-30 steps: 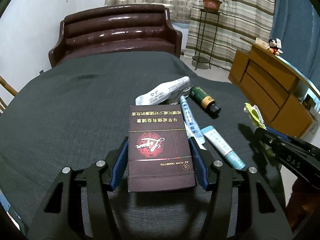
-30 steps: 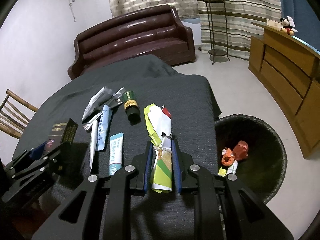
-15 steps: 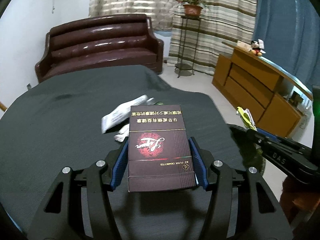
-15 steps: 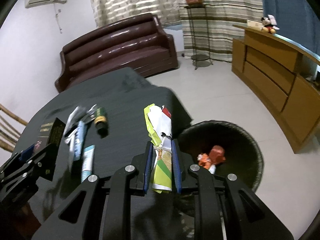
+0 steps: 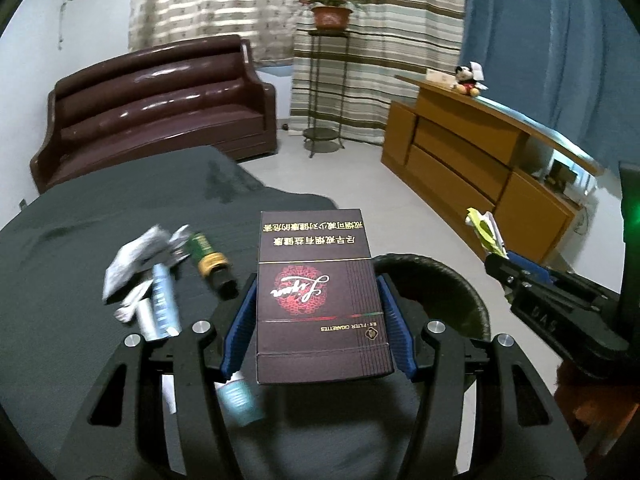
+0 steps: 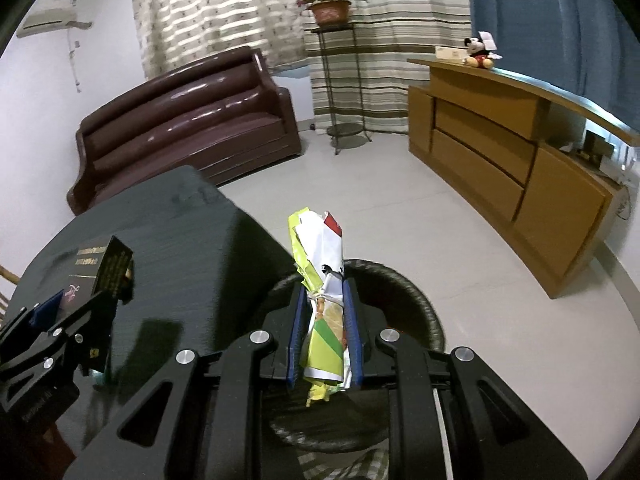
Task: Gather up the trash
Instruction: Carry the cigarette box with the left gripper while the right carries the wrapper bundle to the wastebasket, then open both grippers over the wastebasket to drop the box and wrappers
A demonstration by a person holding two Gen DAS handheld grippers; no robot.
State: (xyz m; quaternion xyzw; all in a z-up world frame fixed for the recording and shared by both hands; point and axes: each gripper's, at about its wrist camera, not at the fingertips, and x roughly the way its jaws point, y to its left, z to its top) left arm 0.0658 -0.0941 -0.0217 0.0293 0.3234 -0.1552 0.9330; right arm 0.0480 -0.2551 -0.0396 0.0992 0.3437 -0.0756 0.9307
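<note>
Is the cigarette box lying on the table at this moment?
No, the cigarette box is clamped between the blue pads of the left gripper and held above the dark table.

Dim indoor light; glare on sofa [image 5: 160, 92]; motion blur; fisheye edges.

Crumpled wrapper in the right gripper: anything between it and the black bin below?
Nothing visible. The right gripper holds the crumpled wrapper over the open mouth of the black bin. The cigarette box in the left gripper stays off to the side.
</note>
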